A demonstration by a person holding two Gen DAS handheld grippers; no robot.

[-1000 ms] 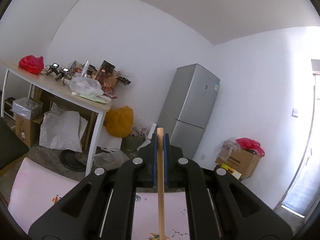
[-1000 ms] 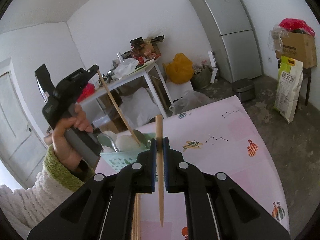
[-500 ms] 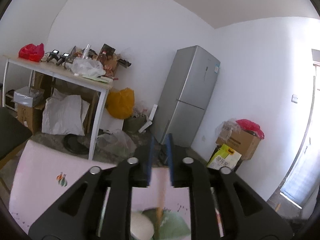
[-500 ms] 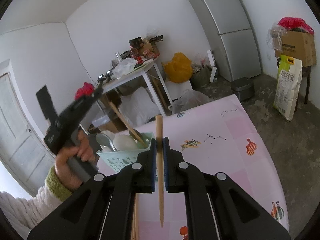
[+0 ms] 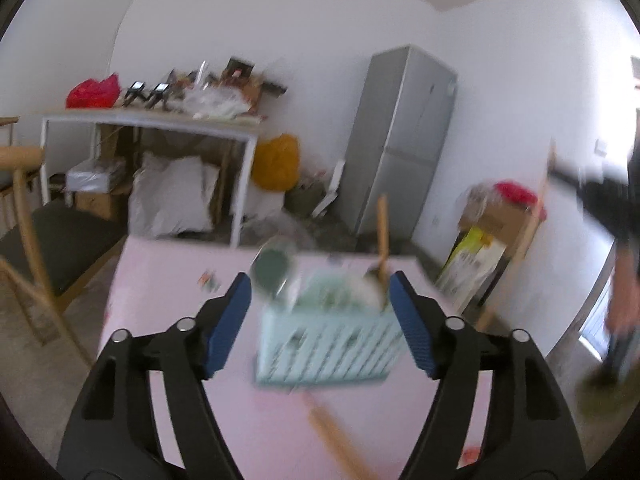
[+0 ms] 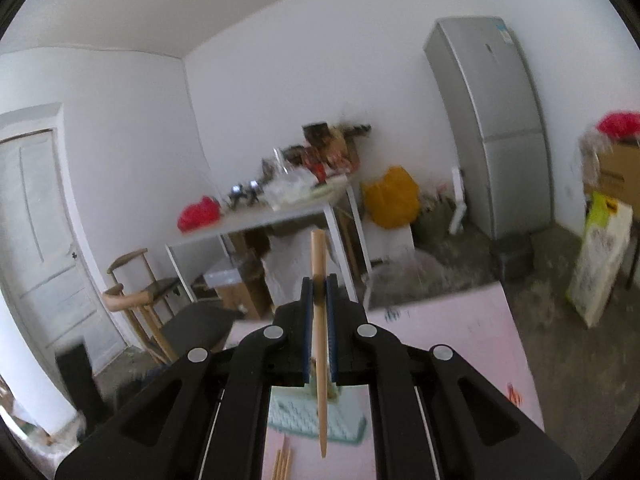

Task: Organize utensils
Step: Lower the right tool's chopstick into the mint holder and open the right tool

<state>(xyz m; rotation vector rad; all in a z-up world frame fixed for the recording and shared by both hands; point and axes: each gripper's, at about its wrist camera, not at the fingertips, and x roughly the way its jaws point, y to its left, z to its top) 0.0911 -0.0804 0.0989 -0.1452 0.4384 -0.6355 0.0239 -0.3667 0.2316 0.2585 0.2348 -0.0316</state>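
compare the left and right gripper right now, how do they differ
The left gripper has its jaws opening wide and holds nothing; the mint basket shows between them. The right gripper has its jaws shut on a wooden chopstick standing upright. Both have black arms and blue pads.

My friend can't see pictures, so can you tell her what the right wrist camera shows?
The right gripper is shut on a wooden chopstick, held upright above a pink table. Below it sits a pale green basket, with more chopsticks lying on the table. Behind are a cluttered white desk and a grey fridge.
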